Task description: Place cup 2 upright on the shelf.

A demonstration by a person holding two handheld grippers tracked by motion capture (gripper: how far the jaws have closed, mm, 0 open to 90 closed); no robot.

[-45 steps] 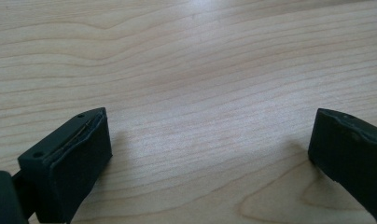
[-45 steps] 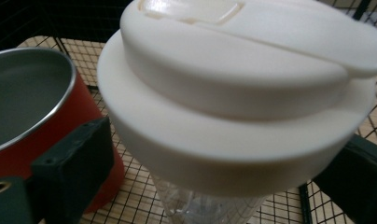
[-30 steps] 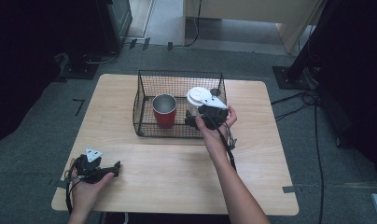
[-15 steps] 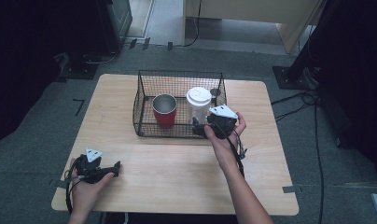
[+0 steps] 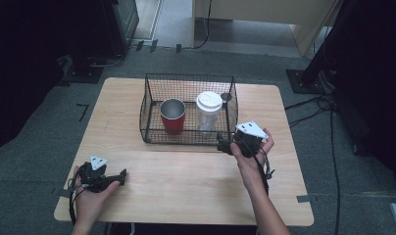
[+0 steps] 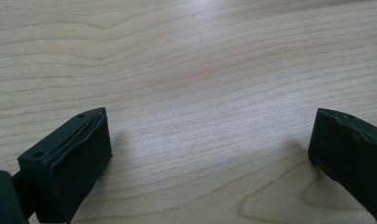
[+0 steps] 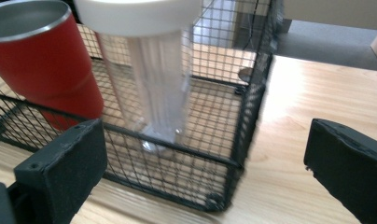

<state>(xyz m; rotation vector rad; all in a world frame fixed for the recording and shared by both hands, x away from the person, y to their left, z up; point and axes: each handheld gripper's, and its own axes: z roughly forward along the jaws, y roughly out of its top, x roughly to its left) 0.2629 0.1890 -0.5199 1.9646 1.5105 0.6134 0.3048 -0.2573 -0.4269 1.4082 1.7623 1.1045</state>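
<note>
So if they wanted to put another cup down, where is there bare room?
The wooden table is bare across its front, between the left hand-held gripper and the right hand-held gripper, and along its left edge. The wire basket is crowded: the red cup and the white-lidded clear cup take up most of it.

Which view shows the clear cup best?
The high view: the clear cup stands whole and upright in the basket, white lid on, right of the red cup. The right gripper view shows it close through the mesh, but blurred and cut off at the lid. The left gripper view faces bare table.
</note>
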